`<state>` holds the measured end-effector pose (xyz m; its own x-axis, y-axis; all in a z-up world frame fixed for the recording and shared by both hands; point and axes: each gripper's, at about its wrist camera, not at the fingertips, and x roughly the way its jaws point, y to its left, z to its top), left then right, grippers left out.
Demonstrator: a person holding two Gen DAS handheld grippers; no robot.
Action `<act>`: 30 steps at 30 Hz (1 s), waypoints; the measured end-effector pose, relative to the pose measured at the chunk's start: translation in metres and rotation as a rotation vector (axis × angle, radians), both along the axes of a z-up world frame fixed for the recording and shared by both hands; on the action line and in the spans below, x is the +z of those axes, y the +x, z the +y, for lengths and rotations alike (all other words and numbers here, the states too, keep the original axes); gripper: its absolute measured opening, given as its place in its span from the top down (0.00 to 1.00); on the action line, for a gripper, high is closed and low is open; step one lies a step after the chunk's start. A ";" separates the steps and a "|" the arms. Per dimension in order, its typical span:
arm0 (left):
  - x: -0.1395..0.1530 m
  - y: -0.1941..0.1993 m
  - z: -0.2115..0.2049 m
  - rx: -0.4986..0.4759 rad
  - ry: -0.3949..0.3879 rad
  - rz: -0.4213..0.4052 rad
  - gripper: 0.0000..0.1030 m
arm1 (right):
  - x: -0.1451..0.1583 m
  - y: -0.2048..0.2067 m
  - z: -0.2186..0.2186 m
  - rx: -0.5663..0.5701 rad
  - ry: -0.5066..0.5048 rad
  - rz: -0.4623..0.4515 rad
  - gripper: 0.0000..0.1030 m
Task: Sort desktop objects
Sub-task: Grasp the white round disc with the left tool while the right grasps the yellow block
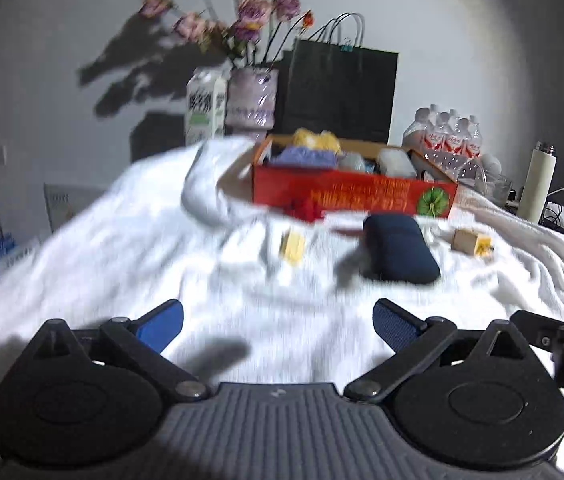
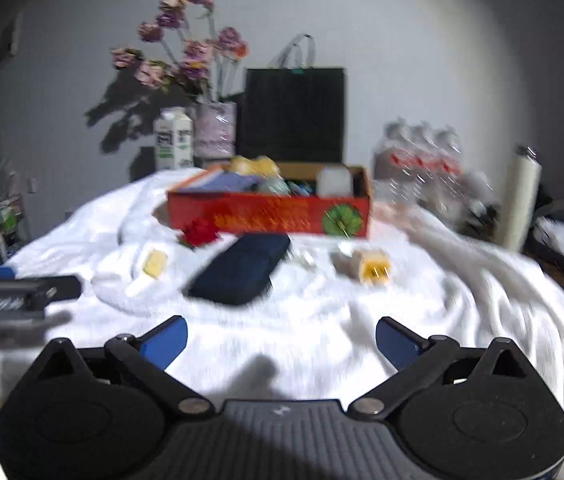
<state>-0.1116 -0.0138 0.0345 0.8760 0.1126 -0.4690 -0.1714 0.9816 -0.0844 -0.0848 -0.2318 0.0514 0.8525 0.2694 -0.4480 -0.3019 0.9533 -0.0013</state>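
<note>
A red cardboard box [image 1: 351,196] [image 2: 270,212] holding several items stands at the back of a white cloth [image 1: 162,264] [image 2: 321,312]. In front of it lie a dark blue case [image 1: 399,254] [image 2: 244,274], a small yellow piece [image 1: 293,246] [image 2: 154,263], a brown and yellow packet [image 1: 471,242] [image 2: 365,266] and a red flower [image 1: 301,206] [image 2: 200,233]. My left gripper [image 1: 278,326] is open and empty, low over the cloth. My right gripper [image 2: 282,342] is open and empty too. Each gripper shows at the edge of the other's view.
Behind the box stand a milk carton [image 1: 206,108] [image 2: 174,142], a vase of pink flowers [image 1: 252,98] [image 2: 216,128], a black paper bag [image 1: 339,92] [image 2: 293,114], a pack of water bottles [image 1: 447,138] [image 2: 421,164] and a white flask [image 1: 537,182] [image 2: 519,200].
</note>
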 end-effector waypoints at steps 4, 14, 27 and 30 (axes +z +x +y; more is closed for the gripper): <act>-0.009 -0.003 -0.004 -0.019 -0.010 0.011 0.00 | -0.021 -0.011 -0.001 -0.021 0.045 0.062 0.02; -0.005 0.034 0.017 -0.084 -0.012 0.021 0.27 | -0.024 -0.005 0.015 -0.013 0.048 0.058 0.03; -0.025 0.116 0.062 -0.116 -0.026 0.120 0.51 | 0.004 0.086 0.077 0.221 0.213 0.114 0.42; -0.027 0.118 0.063 -0.115 -0.037 0.120 0.51 | 0.000 0.124 0.102 0.251 0.273 0.190 0.44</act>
